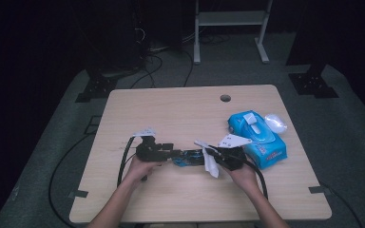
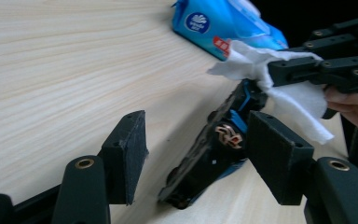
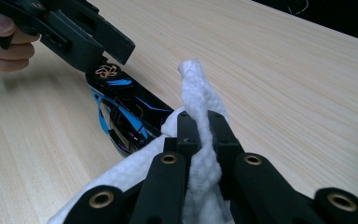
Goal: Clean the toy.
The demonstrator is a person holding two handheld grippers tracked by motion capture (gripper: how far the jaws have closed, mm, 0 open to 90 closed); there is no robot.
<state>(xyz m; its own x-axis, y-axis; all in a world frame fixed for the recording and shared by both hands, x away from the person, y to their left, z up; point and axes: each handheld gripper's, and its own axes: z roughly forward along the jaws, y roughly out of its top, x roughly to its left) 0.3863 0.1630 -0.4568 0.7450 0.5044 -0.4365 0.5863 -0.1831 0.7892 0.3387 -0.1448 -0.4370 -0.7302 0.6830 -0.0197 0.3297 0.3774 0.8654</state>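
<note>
Left gripper [image 1: 168, 153] at worktop [image 1: 171, 109] centre-left, jaws half open astride black-and-blue toy car [image 2: 205, 158], pads not visibly pressing, car resting on worktop. Right gripper [image 3: 200, 135] at 3 o'clock of car, jaws clamped on white wipe [image 3: 198, 93], wipe touching car's near end. Wipe pack [image 1: 259, 135] at 2 o'clock, well clear. Step: wiping the car. Next, probably: close left jaws to steady car, then drag wipe along body.
</note>
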